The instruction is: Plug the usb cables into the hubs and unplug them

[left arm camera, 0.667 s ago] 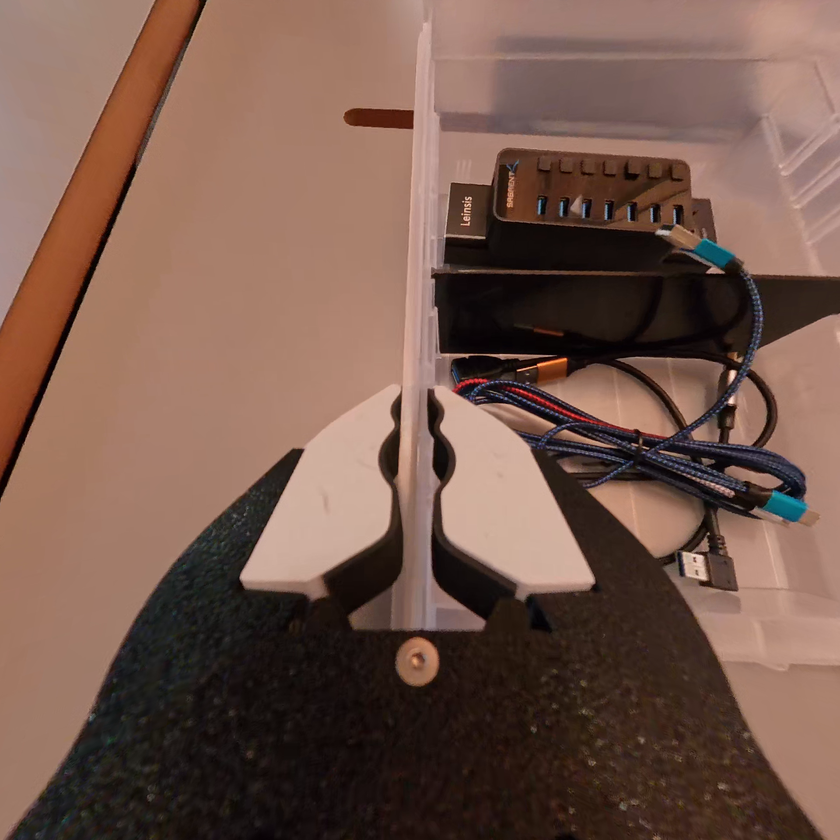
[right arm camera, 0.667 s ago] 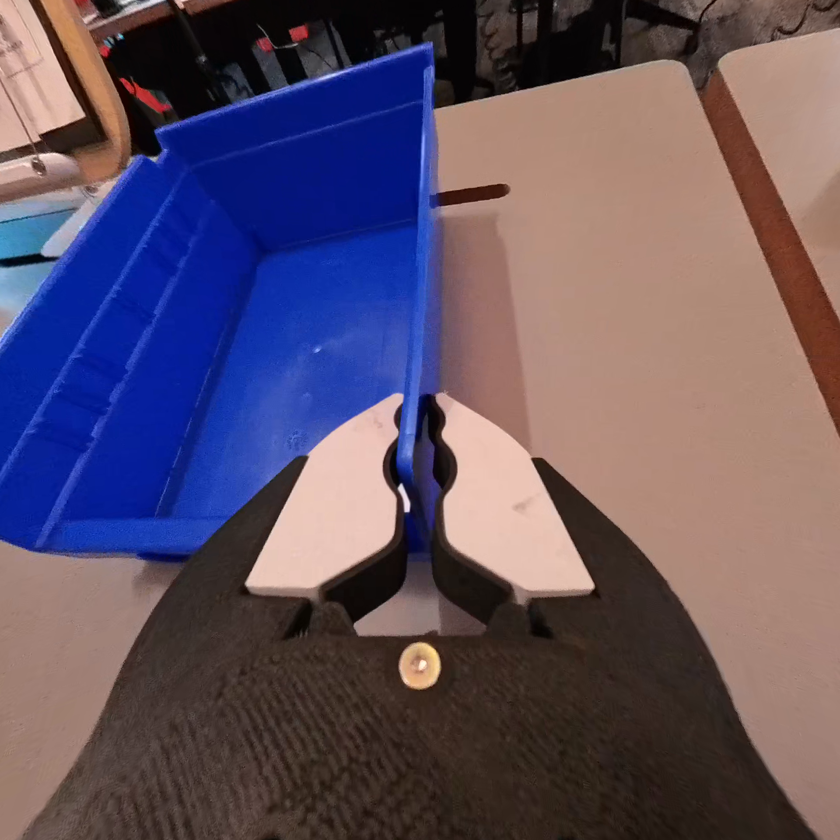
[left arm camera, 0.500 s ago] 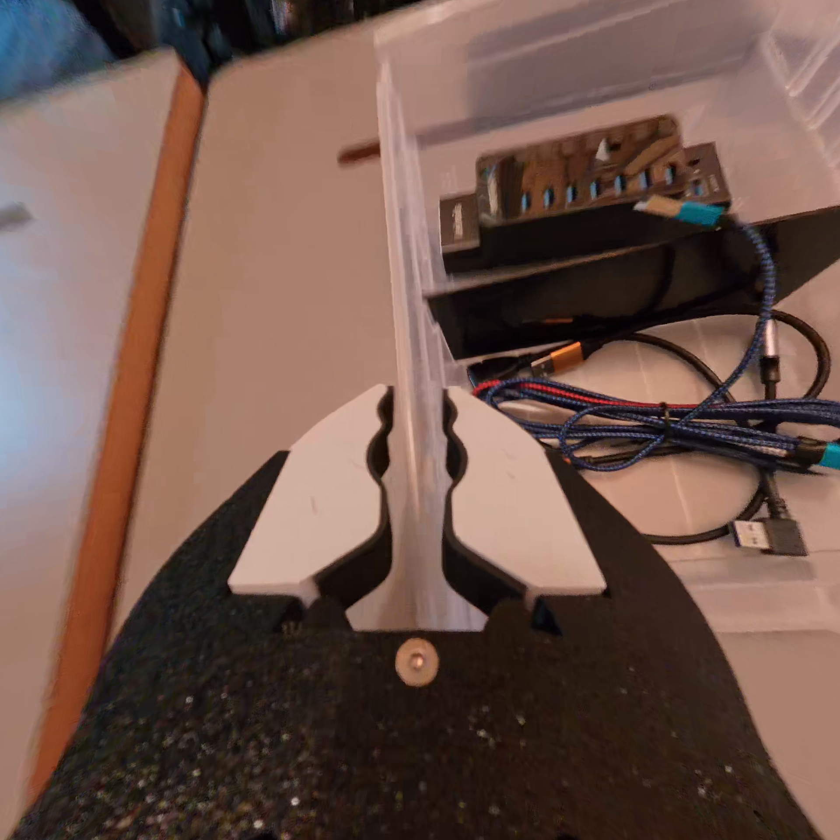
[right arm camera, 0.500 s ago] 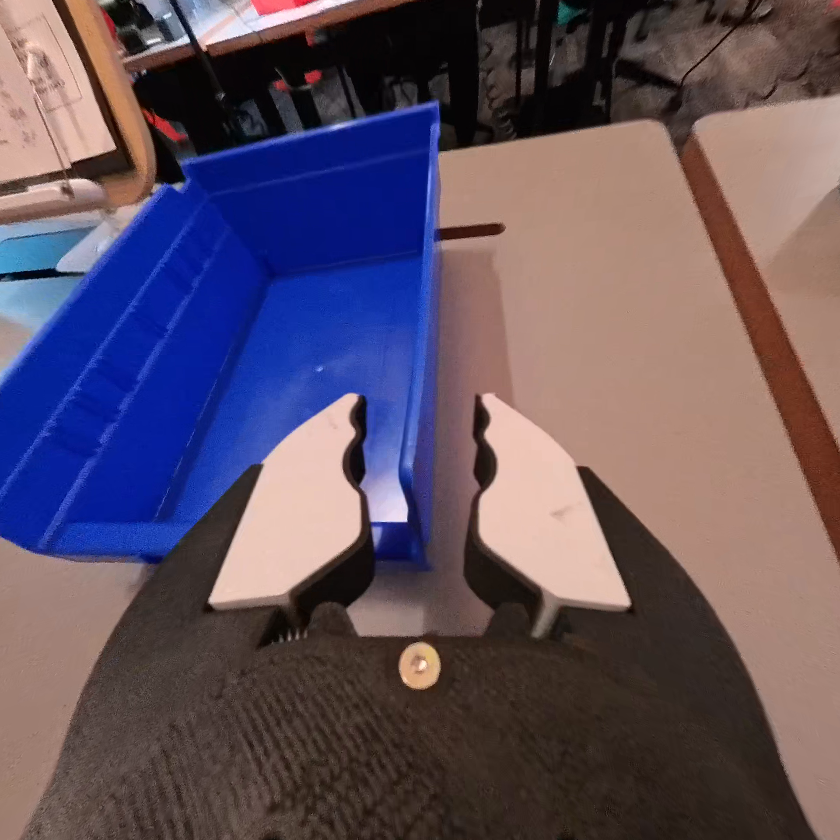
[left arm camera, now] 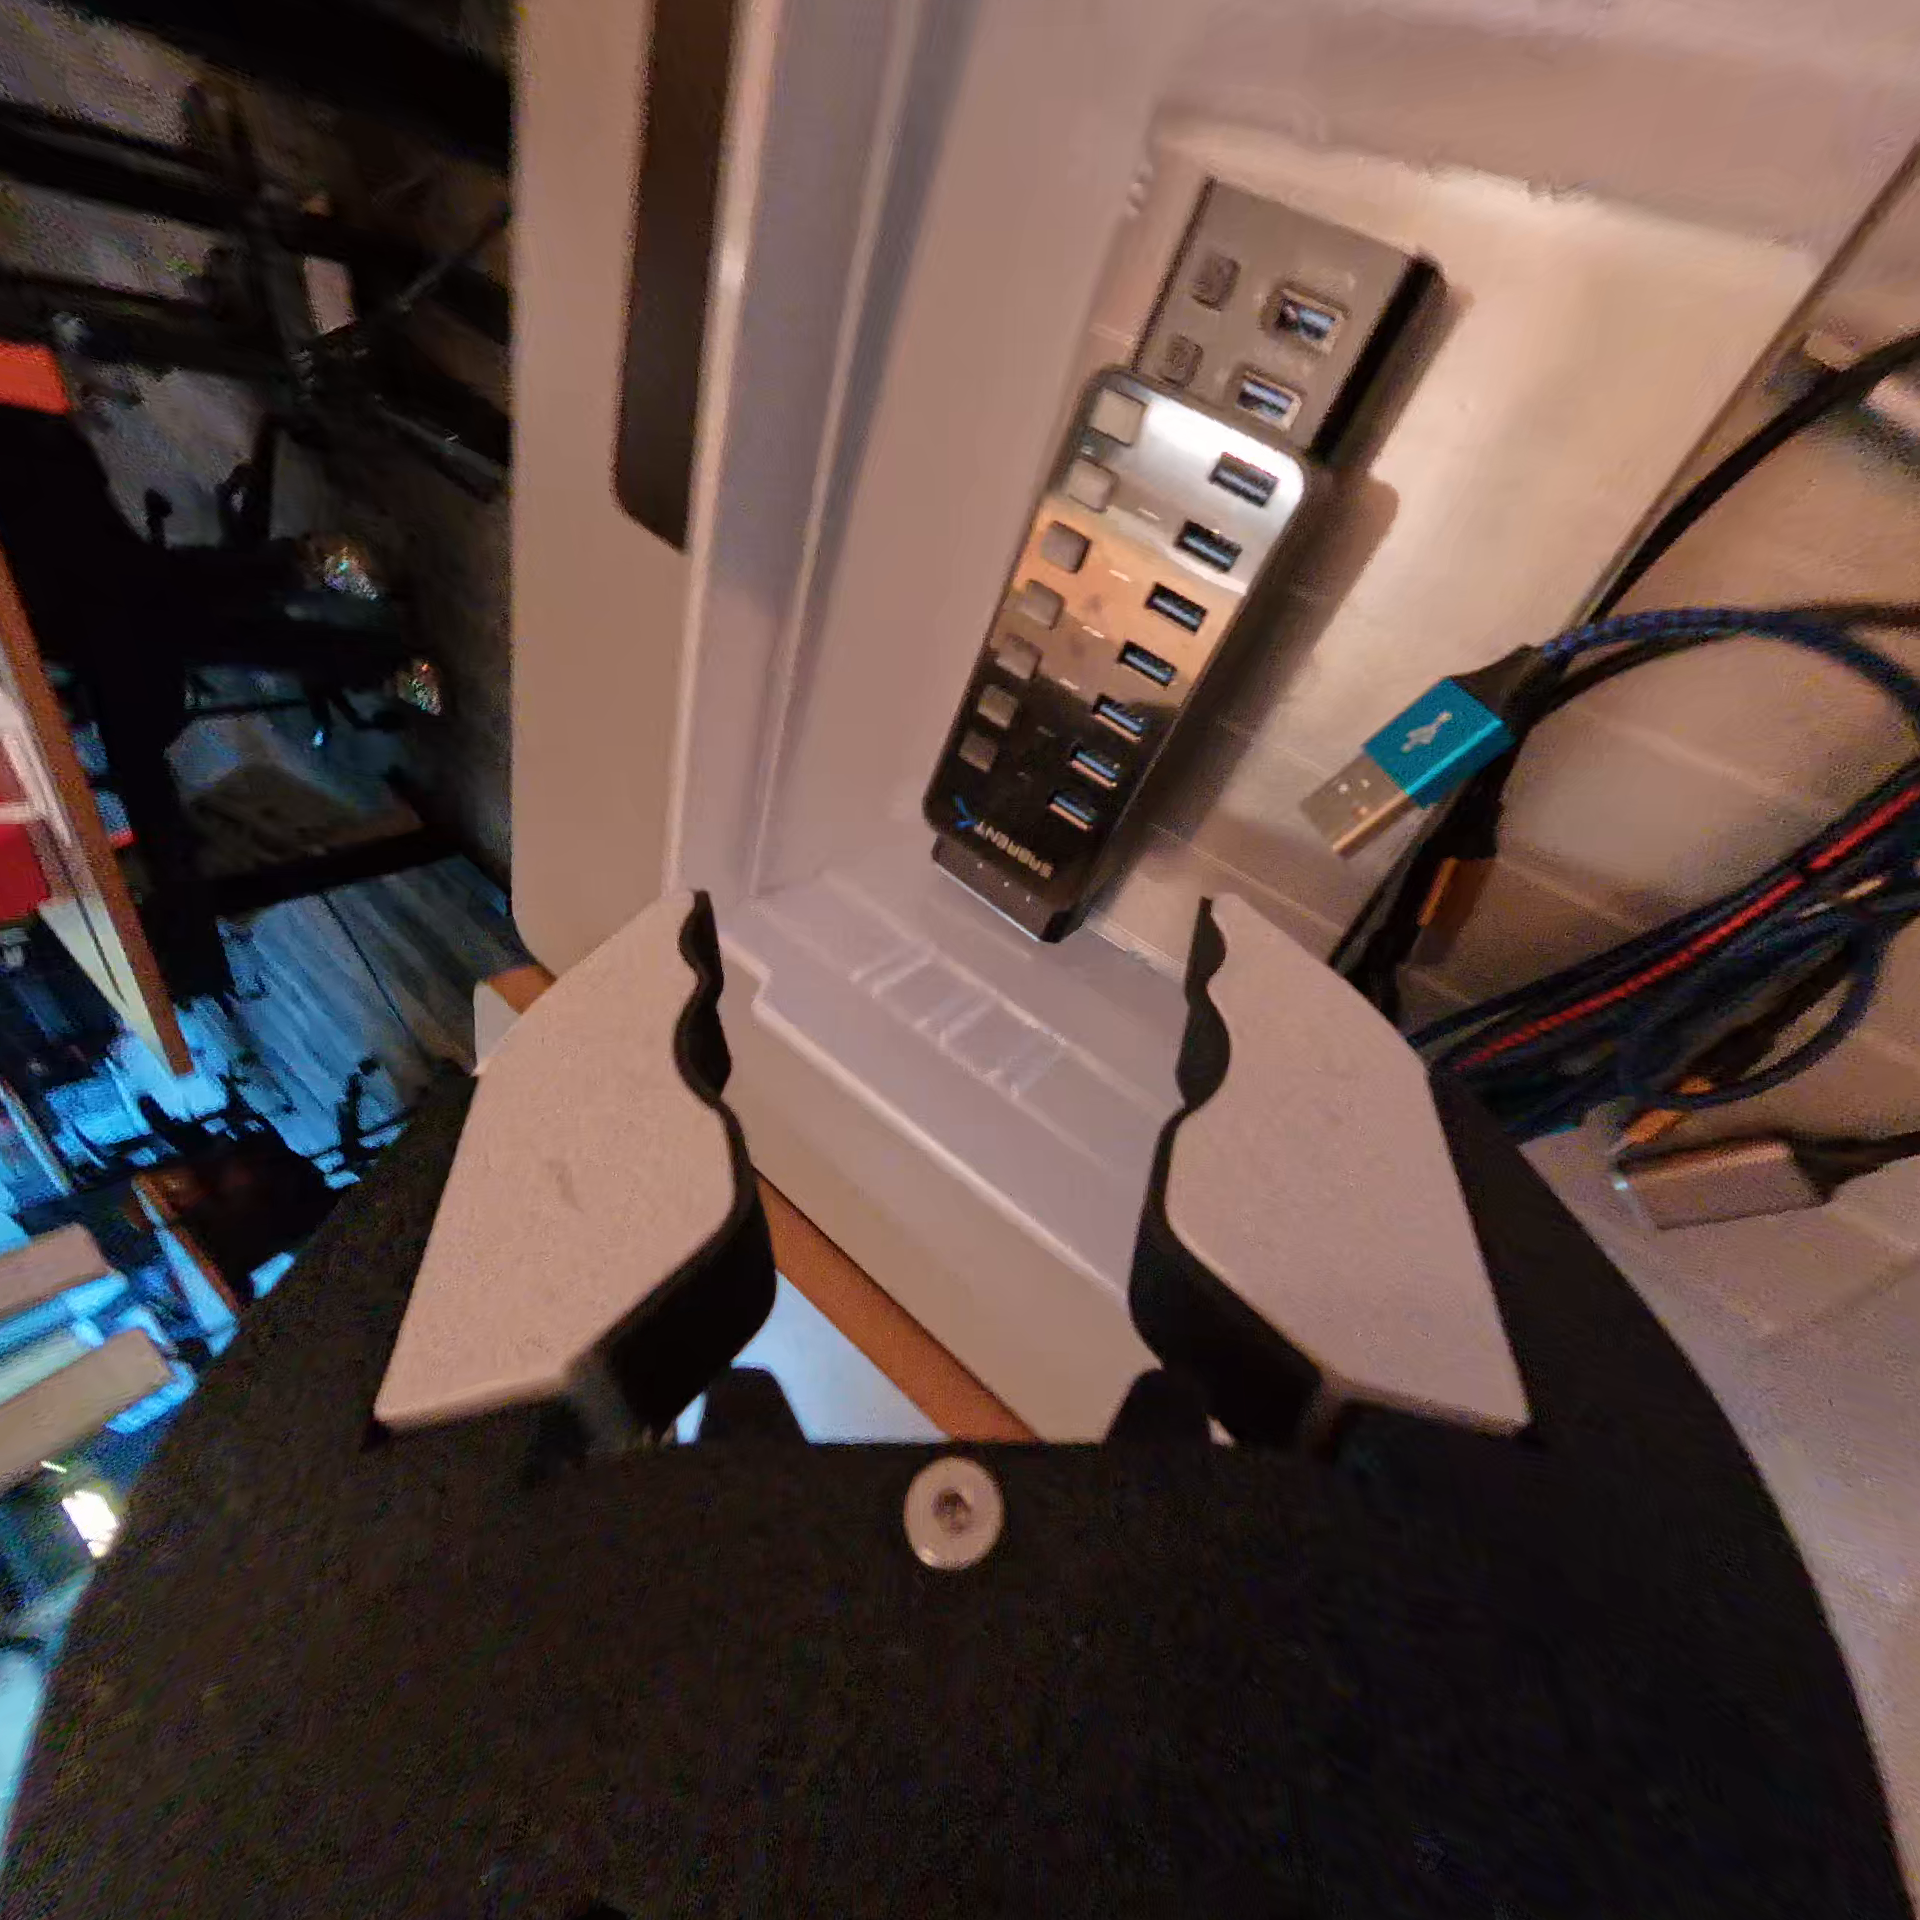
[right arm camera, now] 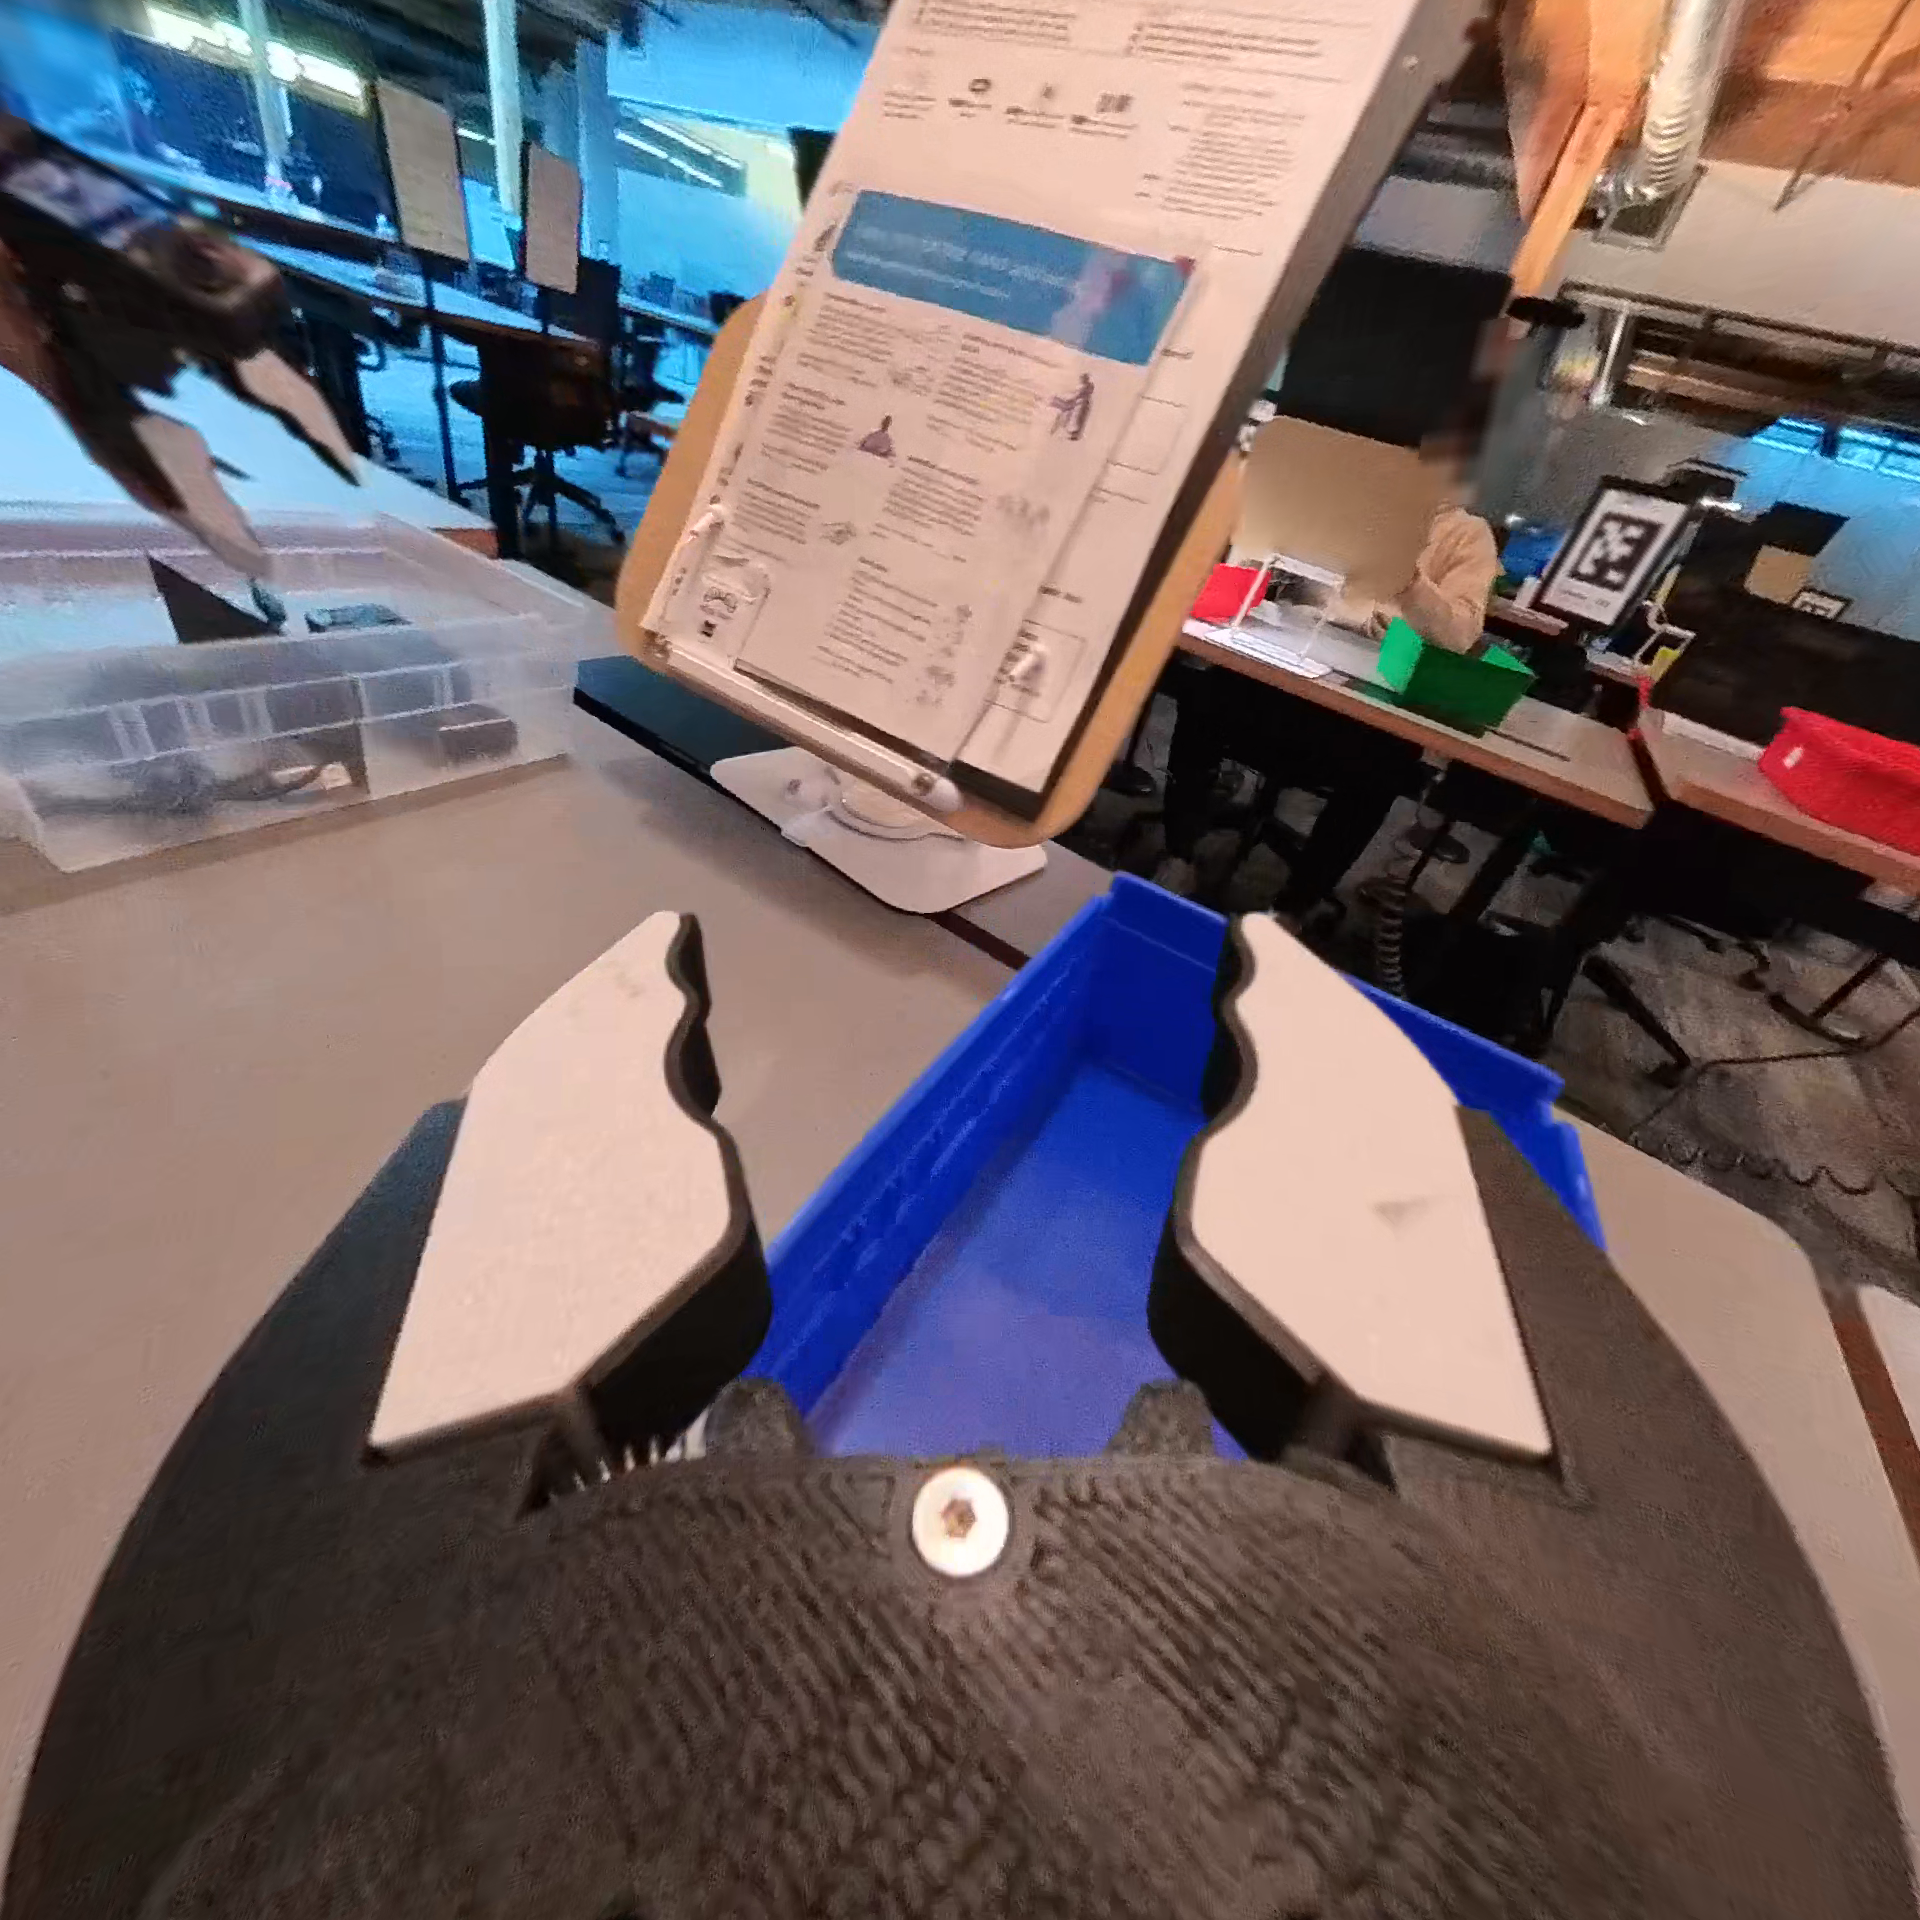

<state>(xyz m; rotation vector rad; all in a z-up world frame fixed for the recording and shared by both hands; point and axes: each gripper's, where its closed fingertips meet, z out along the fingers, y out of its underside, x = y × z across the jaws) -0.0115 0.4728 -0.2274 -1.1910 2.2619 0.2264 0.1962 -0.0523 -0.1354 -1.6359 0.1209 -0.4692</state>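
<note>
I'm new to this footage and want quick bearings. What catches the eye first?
In the left wrist view, a glossy black hub lies in a clear bin beyond the open left tool, a teal-tipped cable loose beside it. In the right wrist view, a blue bin sits under the open right tool.

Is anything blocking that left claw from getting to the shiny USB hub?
Only the clear bin's near wall lies below the open left gripper; past it, nothing visible covers the hub.
</note>
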